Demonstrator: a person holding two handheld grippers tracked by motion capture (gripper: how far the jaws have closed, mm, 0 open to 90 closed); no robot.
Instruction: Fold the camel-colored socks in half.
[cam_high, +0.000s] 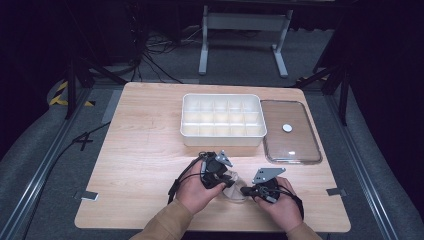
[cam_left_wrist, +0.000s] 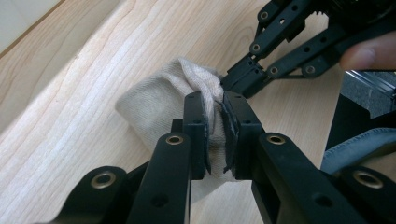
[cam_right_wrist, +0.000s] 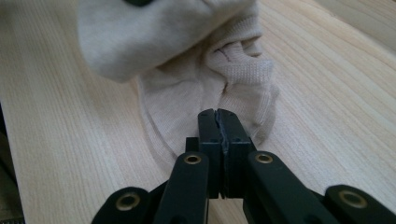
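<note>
Divided tray (cam_high: 222, 120) sits centre-back on your table (cam_high: 140, 150), lid (cam_high: 291, 132) flat just beside it on its right. Cloth (cam_high: 233, 191) lies at the near edge, in front of the tray, between your left gripper (cam_high: 223, 178) and right gripper (cam_high: 246, 190).

Matt ribbed-knit cloth sock (cam_right_wrist: 205, 79), smooth pale-wood table (cam_high: 145, 150)
</note>
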